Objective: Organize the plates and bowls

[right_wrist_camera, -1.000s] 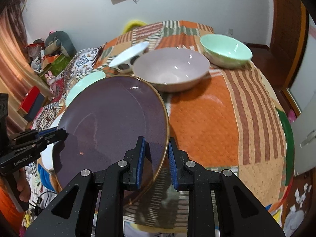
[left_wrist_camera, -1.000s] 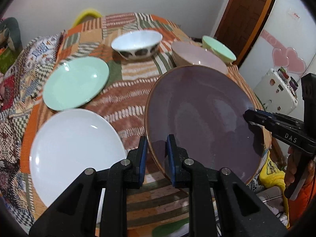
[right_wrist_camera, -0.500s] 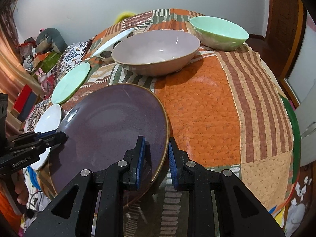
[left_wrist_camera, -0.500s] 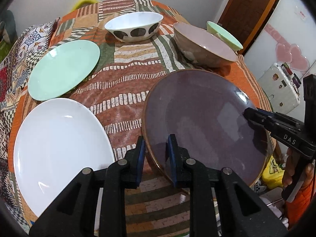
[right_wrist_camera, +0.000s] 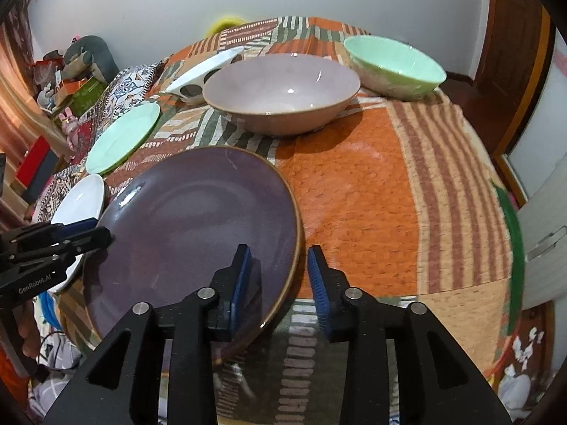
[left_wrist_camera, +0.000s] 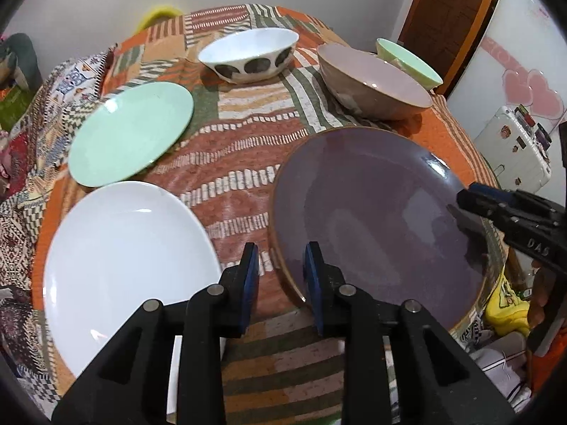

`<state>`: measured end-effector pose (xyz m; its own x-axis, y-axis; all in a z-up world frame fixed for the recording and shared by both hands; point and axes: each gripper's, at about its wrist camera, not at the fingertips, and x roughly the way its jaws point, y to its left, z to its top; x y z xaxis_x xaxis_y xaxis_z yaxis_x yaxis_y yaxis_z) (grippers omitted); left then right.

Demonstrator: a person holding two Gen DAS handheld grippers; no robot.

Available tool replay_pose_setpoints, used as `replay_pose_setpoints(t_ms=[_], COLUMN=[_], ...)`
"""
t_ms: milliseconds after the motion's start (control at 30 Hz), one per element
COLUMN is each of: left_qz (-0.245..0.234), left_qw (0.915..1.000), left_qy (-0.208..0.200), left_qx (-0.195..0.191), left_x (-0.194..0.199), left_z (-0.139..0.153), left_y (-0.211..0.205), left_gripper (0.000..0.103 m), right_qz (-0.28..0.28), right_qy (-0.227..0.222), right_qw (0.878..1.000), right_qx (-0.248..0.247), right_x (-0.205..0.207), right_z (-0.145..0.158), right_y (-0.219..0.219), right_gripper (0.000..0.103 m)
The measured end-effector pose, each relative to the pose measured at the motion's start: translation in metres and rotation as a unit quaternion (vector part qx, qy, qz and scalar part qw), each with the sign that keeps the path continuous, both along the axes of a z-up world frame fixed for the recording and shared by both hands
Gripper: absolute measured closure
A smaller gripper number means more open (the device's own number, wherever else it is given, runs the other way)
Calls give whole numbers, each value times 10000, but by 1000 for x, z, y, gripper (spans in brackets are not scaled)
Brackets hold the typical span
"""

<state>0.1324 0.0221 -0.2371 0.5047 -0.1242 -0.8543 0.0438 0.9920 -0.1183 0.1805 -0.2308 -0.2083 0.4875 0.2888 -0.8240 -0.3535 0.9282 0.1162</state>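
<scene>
A large purple plate (left_wrist_camera: 372, 219) (right_wrist_camera: 198, 219) lies flat on the patchwork cloth at the table's near edge. My left gripper (left_wrist_camera: 281, 269) straddles its near-left rim; the jaws are opening and their blue pads stand clear of the rim. My right gripper (right_wrist_camera: 279, 272) straddles the opposite rim the same way, opening, with gaps on both sides. Beside the purple plate lie a white plate (left_wrist_camera: 124, 258) and a mint green plate (left_wrist_camera: 131, 134). Behind stand a white bowl with dark spots (left_wrist_camera: 248, 56), a pink bowl (right_wrist_camera: 283, 88) and a green bowl (right_wrist_camera: 393, 63).
The patchwork-covered table (right_wrist_camera: 389, 194) has bare cloth to the right of the purple plate. A white case (left_wrist_camera: 514, 156) and a wooden door (left_wrist_camera: 450, 10) stand past the table's right side. Toys and boxes (right_wrist_camera: 71, 81) are piled on the left.
The purple plate went from tilted and lifted to lying flat on the cloth. Both pairs of jaws, clamped on its rim before, have parted from it.
</scene>
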Motion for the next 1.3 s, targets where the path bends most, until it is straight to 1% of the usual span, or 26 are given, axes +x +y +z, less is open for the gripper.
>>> replay_pose_setpoints(t_ms=[67,133,200,300,333,367,467,533,667,767,900,1100,1300], left_qz=[27,111,183,326,384,454,642,804,1147,1404,1681,1937,2048], left_qw=[10000,9997,9993,9978,9970,9959,9928,9901,9851,9820,9790,9778,9774], left_qy=[-74,-206,-333,-581,-676,-778,-1007,-1148,-1261,-1223,-1100,-786,-500], left_qx=[22,48,58,66,61,69,82,105,214,314,358,160,-129], left_x=[-6,-13,-19,-31,-35,-39,-51,-60,-73,-82,-92,-102,-105], left_z=[8,17,26,44,50,57,73,82,89,86,75,46,17], left_y=[3,9,14,25,30,36,53,68,96,117,140,173,196], left_gripper=[75,75,74,69,66,64,54,49,47,47,47,47,47], right_qz=[-50,-92,-90,-11,27,73,268,465,860,1168,1567,1946,2048], right_qy=[-109,-221,-324,-535,-597,-668,-884,-1043,-1208,-1288,-1187,-881,-508], right_qw=[9999,9997,9994,9985,9981,9977,9955,9931,9882,9837,9790,9759,9773], right_qx=[17,30,65,102,115,130,200,263,380,469,535,440,203], right_x=[-3,-5,-8,-13,-14,-15,-19,-21,-25,-28,-30,-27,-22], right_z=[9,16,25,41,45,50,65,75,86,88,81,56,24], right_y=[-4,-5,-5,1,6,10,26,43,73,99,134,183,206], right_gripper=[60,57,57,56,56,56,51,50,47,43,42,42,43])
